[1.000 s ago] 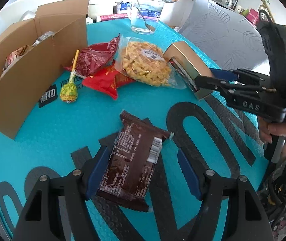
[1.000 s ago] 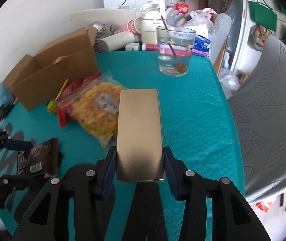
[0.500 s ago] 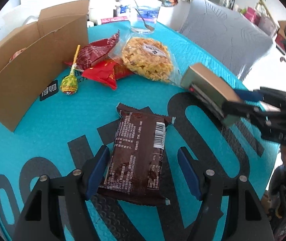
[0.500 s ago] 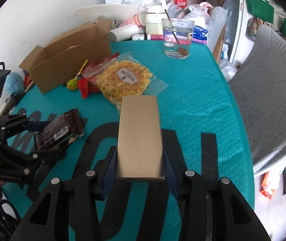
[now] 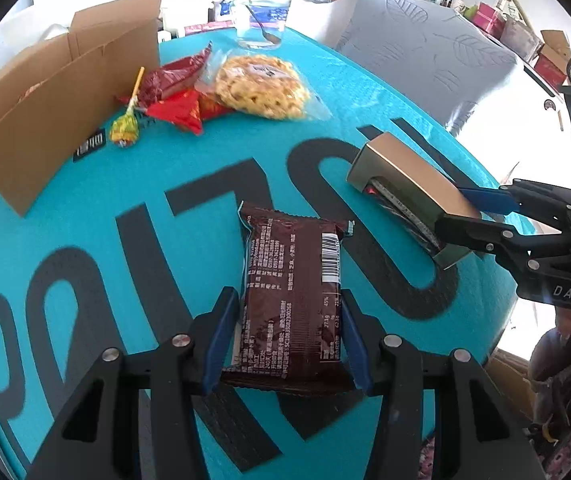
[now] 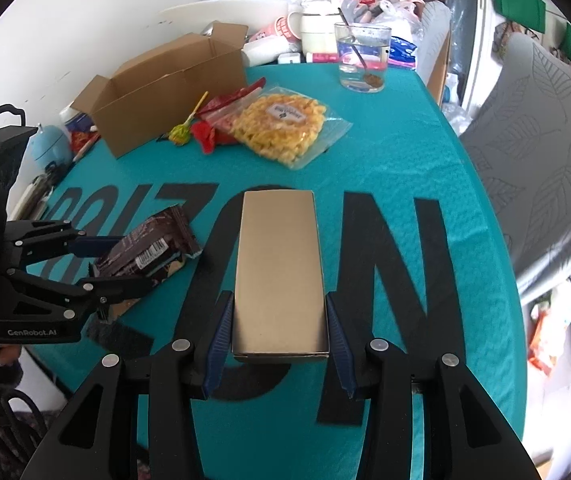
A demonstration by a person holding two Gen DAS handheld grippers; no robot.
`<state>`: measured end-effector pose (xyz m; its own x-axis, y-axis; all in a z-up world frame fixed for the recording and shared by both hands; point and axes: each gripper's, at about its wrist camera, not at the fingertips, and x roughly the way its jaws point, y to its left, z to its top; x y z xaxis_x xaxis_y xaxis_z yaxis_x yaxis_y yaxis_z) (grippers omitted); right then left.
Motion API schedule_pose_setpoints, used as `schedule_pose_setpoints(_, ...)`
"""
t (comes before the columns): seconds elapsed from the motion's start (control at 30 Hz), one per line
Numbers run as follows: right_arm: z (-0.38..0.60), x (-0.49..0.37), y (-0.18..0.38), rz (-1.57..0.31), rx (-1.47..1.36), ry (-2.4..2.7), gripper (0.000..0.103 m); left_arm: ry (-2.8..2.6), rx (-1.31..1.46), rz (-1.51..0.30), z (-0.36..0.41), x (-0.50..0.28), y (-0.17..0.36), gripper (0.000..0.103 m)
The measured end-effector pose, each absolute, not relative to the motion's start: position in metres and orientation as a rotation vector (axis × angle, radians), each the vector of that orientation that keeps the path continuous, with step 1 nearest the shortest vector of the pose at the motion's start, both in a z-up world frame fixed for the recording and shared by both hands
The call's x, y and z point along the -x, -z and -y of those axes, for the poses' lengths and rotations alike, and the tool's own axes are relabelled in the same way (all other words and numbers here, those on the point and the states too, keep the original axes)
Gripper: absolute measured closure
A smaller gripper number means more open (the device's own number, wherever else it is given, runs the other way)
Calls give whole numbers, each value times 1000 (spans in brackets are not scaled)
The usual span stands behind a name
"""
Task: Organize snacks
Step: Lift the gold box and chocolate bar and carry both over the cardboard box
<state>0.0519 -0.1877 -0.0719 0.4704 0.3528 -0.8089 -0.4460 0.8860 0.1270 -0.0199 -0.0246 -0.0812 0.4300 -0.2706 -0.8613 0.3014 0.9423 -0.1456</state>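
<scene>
Lollipop [image 5: 125,130], red packets [image 5: 177,92], noodle bag [image 5: 261,86] beside cardboard box [image 5: 45,104].

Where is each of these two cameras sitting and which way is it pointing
Left wrist: on the left gripper, looking forward along its fingers, shut on the brown foil snack packet; beyond it the teal table mat and, at right, the right gripper with the person's hand.
Right wrist: on the right gripper, looking forward along its fingers, shut on the flat gold carton; the left gripper shows at left.
Shared: open brown cardboard box, clear bag of yellow snacks, green-wrapped lollipop, glass of water.
</scene>
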Motion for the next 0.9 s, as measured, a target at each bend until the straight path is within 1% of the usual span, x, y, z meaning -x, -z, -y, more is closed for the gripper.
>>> schedule_pose_setpoints(0.07, 188, -48, 73, -977, 102, -499, 56, 356, -40, -1068, 28, 24, 81, 54)
schedule_pose_setpoints(0.2, 183, -47, 80, -991, 107, -494, 55, 340, -75, -1043, 35, 24, 86, 54)
schedule_pose_setpoints(0.3, 179, -54, 89, -1009, 97, -482, 55, 330, -85, -1030, 39, 20, 87, 51)
schedule_pose_setpoints(0.37, 177, -58, 92, -1007, 99, -476, 54, 321, -110, -1023, 43, 19, 88, 47)
schedule_pose_setpoints(0.43, 174, -60, 92, -989, 116, -463, 48, 320, -142, -1013, 48, 20, 90, 38)
schedule_pose_setpoints(0.5, 172, -61, 93, -983, 137, -450, 48, 322, -154, -1003, 53, 20, 91, 31)
schedule_pose_setpoints(0.53, 172, -61, 93, -978, 143, -450, 47, 324, -152, -1002, 53, 19, 92, 29)
schedule_pose_setpoints(0.63, 169, -61, 94, -965, 166, -441, 47, 321, -140, -986, 53, 19, 92, 29)
schedule_pose_setpoints(0.67, 168, -61, 94, -962, 171, -439, 47, 317, -136, -980, 52, 19, 92, 30)
schedule_pose_setpoints(0.7, 167, -61, 95, -960, 176, -437, 47, 309, -136, -974, 51, 19, 92, 35)
schedule_pose_setpoints(0.73, 167, -60, 95, -958, 181, -434, 48, 300, -136, -967, 50, 20, 91, 45)
schedule_pose_setpoints(0.8, 165, -59, 95, -951, 194, -433, 56, 293, -119, -966, 46, 19, 89, 54)
schedule_pose_setpoints(0.83, 164, -58, 95, -947, 196, -440, 58, 289, -105, -972, 44, 18, 89, 56)
schedule_pose_setpoints(0.9, 162, -57, 95, -944, 204, -439, 59, 284, -83, -975, 41, 17, 87, 57)
